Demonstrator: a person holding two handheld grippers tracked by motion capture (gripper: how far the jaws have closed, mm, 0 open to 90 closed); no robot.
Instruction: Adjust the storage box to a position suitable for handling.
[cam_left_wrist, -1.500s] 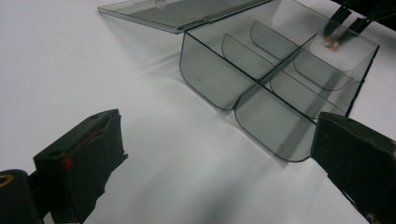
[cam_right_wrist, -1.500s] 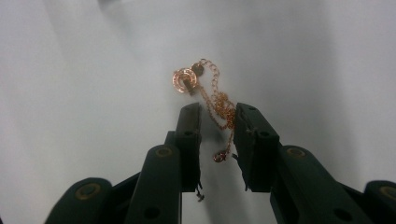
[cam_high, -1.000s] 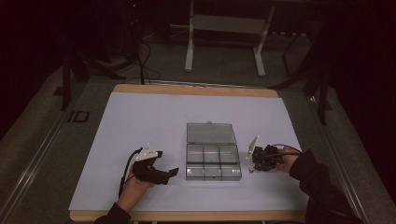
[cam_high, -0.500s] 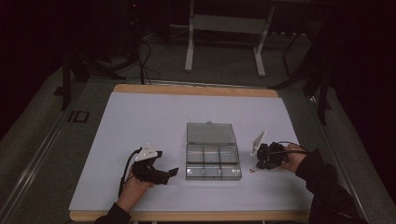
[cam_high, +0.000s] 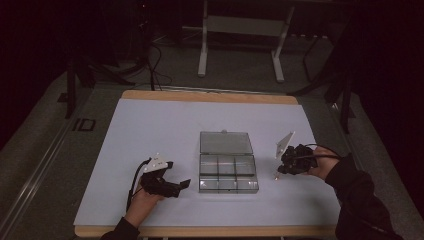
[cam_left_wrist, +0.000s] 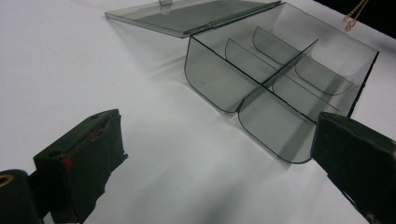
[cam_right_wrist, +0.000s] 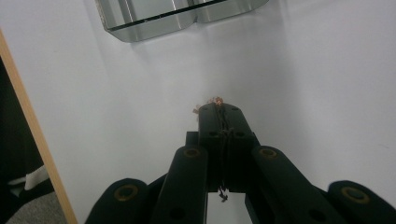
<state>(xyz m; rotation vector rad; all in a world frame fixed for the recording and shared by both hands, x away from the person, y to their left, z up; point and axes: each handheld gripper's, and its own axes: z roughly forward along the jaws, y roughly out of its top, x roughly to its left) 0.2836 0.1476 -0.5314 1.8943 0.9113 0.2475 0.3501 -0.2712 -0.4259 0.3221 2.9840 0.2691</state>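
Observation:
A clear plastic compartment box (cam_high: 228, 173) lies open in the middle of the white table, its lid (cam_high: 225, 142) flat behind it. The box's compartments (cam_left_wrist: 280, 79) look empty in the left gripper view. My right gripper (cam_high: 282, 170) hangs above the table just right of the box, shut on a thin copper-coloured chain (cam_right_wrist: 210, 101) that pokes out at the tips of the right gripper (cam_right_wrist: 219, 108). The chain (cam_left_wrist: 352, 14) dangles past the box's far corner. My left gripper (cam_high: 183, 184) rests left of the box, and this left gripper (cam_left_wrist: 217, 149) is open with nothing between its fingers.
The white table cover (cam_high: 165, 130) has free room at the back and left. A wooden edge (cam_high: 200, 231) runs along the front. The box's near corner (cam_right_wrist: 154, 14) lies ahead of the right gripper. Dark stands and cables stand beyond the table.
My right gripper has risen off the table with the chain in its shut jaws. The left gripper and the box have stayed in place.

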